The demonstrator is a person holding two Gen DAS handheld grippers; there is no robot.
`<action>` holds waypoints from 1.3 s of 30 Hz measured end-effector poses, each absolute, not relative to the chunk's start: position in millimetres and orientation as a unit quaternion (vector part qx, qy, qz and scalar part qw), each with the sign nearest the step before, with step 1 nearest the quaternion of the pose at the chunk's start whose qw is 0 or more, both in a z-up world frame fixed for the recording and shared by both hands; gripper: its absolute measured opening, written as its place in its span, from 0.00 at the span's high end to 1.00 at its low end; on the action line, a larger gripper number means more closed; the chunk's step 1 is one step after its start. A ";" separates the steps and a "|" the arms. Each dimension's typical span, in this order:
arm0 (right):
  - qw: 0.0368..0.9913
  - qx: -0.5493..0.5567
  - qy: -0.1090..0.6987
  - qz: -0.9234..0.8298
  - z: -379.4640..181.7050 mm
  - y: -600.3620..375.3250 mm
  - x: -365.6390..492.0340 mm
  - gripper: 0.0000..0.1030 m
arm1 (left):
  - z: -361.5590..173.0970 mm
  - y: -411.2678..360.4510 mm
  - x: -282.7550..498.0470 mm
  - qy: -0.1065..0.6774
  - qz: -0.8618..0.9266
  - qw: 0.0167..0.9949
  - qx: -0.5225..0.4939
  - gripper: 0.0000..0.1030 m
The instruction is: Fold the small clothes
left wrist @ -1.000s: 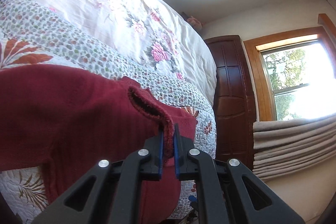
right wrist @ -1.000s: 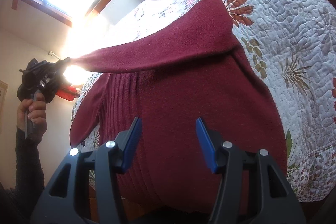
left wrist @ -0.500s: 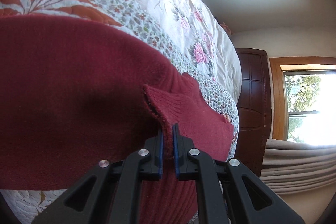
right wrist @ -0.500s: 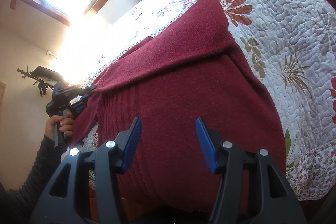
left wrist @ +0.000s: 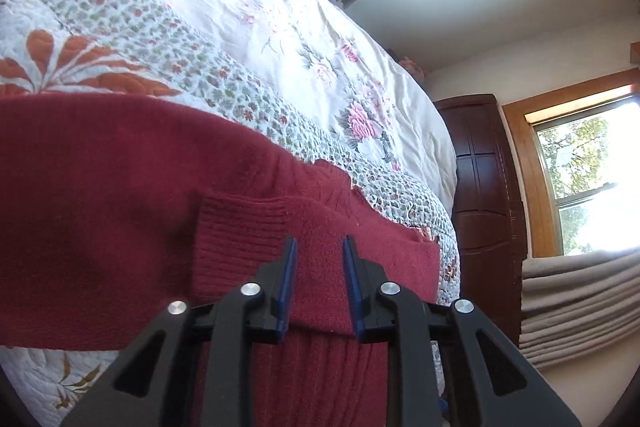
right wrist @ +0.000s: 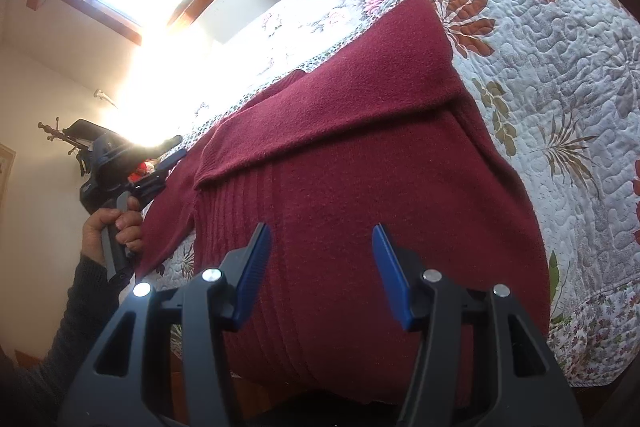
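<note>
Left gripper has released the sleeve — both grippers gape over the quilted bed, sunlit window beyond.

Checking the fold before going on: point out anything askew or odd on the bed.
Nothing damaged. The folded sleeve lies slanted across the red sweater, not square, and the sweater's hem hangs over the edge of the quilt. Both tongs, left and right, are open and empty.

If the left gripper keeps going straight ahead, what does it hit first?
Probably the folded sleeve of the red sweater; the left gripper, jaws open, points right at it. Depth is unclear.
</note>
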State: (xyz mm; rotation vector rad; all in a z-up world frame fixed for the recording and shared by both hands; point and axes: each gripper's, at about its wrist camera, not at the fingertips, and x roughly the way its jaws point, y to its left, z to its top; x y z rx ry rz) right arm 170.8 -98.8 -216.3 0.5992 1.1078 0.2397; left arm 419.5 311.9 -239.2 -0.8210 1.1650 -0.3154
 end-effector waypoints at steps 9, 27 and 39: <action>0.806 0.283 0.510 0.106 -209.7 -103.1 159.7 0.48 | -265.1 344.8 388.9 0.525 -0.105 0.725 -0.432 0.53; 0.794 0.221 0.529 0.204 -192.0 -17.1 181.6 0.48 | -254.7 634.6 110.4 0.212 0.214 0.711 -0.635 0.17; 0.796 0.222 0.531 0.185 -189.0 -22.2 167.4 0.47 | -294.3 686.5 133.2 0.282 0.257 0.691 -0.614 0.77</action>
